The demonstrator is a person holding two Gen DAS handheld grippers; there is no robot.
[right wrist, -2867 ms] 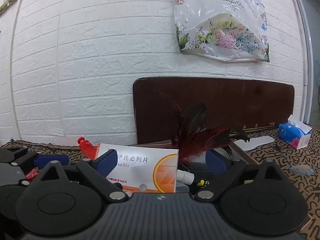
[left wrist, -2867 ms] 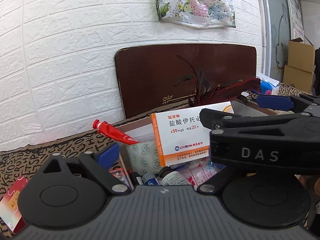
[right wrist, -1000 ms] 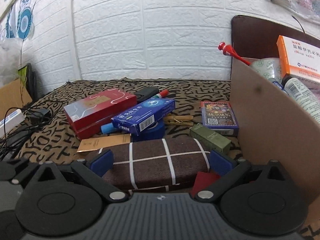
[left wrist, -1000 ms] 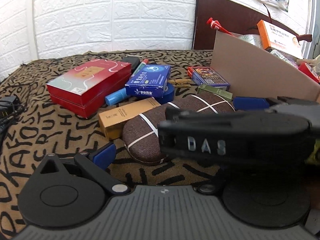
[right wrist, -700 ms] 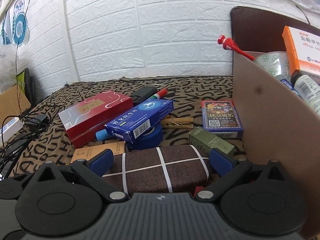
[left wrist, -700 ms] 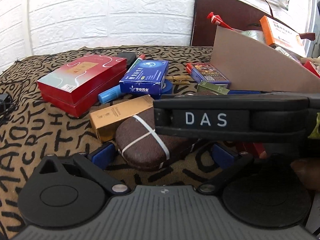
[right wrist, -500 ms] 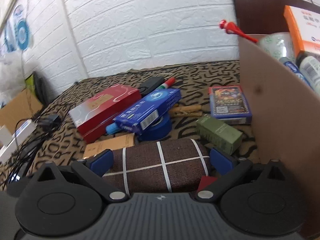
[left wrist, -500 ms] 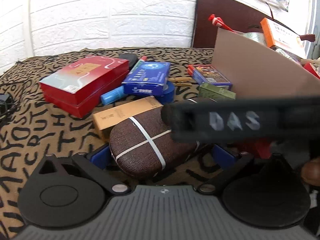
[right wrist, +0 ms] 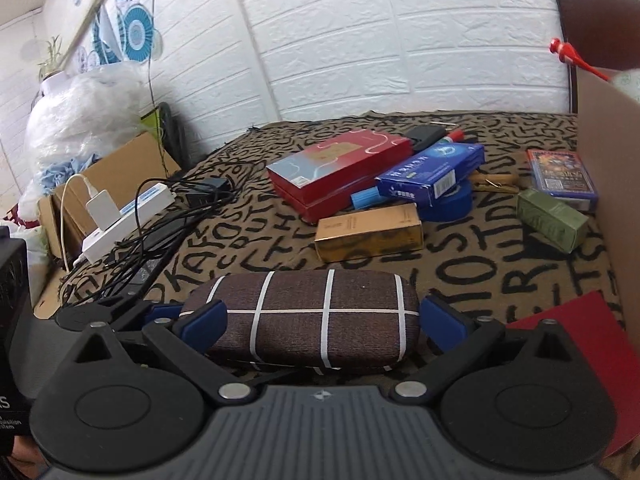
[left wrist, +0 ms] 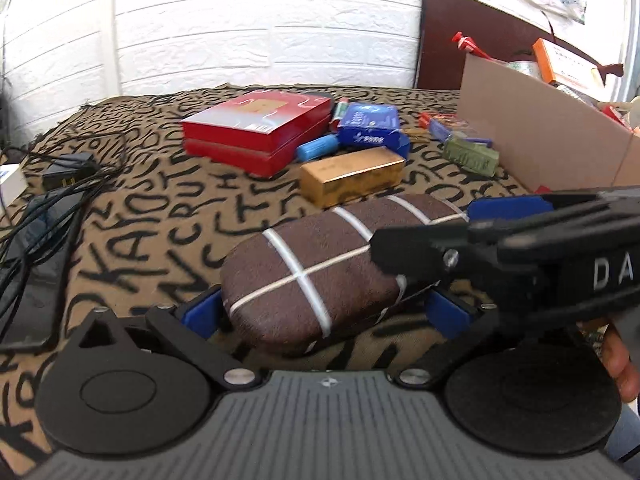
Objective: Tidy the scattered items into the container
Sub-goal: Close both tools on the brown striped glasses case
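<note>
A brown case with white grid lines [left wrist: 320, 272] lies between the fingers of both grippers. My left gripper [left wrist: 324, 312] closes across its near end. My right gripper [right wrist: 320, 320] spans its length, one blue pad [right wrist: 206, 320] at each end. In both views the case appears lifted a little off the patterned cloth. The cardboard box [left wrist: 540, 120], the container, stands at the right with an orange medicine box [left wrist: 568, 60] and a red tube inside. Its wall also shows in the right wrist view [right wrist: 608, 200].
On the cloth lie a red flat box [right wrist: 340, 164], a blue box [right wrist: 432, 172], a gold box [right wrist: 368, 232], a green box [right wrist: 552, 212], a card deck [right wrist: 560, 172], blue tape and a clothespin. Cables and a power strip [right wrist: 124, 216] sit at left. A red sheet [right wrist: 572, 340] lies near the box.
Both grippers swung from the box to the cloth and closed in around the brown case. It now sits higher and nearer, away from the gold box.
</note>
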